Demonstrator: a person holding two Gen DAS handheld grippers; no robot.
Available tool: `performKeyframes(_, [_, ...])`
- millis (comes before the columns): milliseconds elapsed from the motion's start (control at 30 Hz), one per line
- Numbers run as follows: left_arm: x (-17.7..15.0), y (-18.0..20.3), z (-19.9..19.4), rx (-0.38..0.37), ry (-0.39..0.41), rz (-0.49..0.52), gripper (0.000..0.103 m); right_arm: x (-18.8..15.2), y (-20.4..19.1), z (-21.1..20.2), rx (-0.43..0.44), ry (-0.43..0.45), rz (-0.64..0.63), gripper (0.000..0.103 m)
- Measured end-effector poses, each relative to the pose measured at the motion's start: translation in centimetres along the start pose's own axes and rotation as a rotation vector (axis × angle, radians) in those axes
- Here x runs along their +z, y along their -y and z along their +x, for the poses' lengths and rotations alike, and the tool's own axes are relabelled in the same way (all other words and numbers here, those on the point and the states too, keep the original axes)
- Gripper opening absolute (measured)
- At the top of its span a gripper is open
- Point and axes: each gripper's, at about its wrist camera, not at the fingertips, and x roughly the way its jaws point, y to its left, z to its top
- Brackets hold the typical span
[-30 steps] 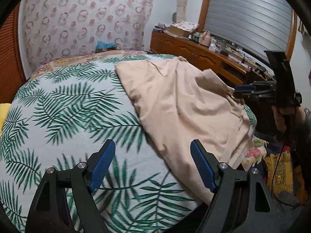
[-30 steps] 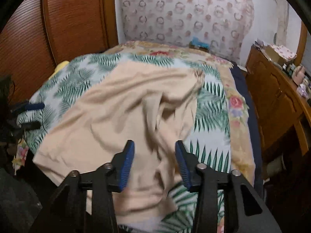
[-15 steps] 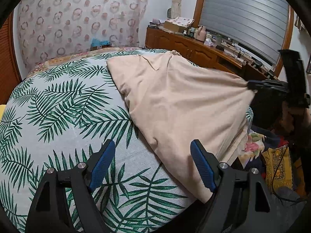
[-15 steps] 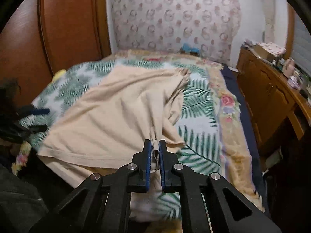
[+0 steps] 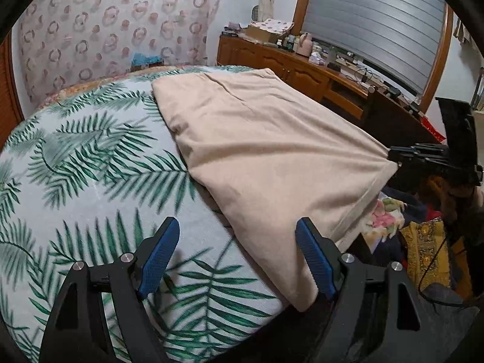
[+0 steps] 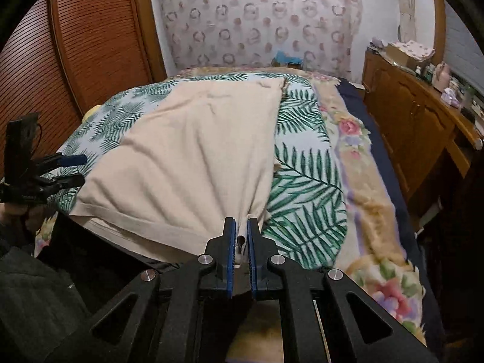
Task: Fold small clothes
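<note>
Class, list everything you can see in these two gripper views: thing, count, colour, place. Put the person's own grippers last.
garment: one, beige, spread on the bed, near corner pinched and pulled taut
bedspread: one, white with green palm leaves, covering the bed
blanket: one, tan with pink flowers, along the bed's right edge
curtain: one, pale with ring pattern, behind the bed
cabinet: one, brown wood, right of the bed, cluttered top
shutter door: one, reddish-brown, left of the bed
left gripper: one, black with blue pads, open above the bedspread
right gripper: one, black with blue pads, shut on the garment's corner
</note>
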Motion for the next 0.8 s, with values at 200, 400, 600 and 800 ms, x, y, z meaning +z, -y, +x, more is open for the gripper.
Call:
performKeyframes(200, [-0.6,1.3,0.4,-0.034,-0.012,0.021,0.062,0.3,-0.9,0.6,0.013,0.028,0.003,0.008])
performKeyframes(400, [-1.4,2.0,0.7,-0.077,-0.045,0.025,0.036,-0.2,-0.8,1.7,-0.01,0.065,0.012,0.008])
performKeyframes(600, [-1.5,2.1,-0.3,-0.077,-0.019,0.033,0.008,-0.4,-0.9,2.7,-0.026,0.06,0.005,0.013])
performKeyframes(800, [-1.7,1.7,0.1,-0.078,-0.031,0.018,0.008,-0.7,0.4,3.6,-0.026,0.039,0.053,0.061])
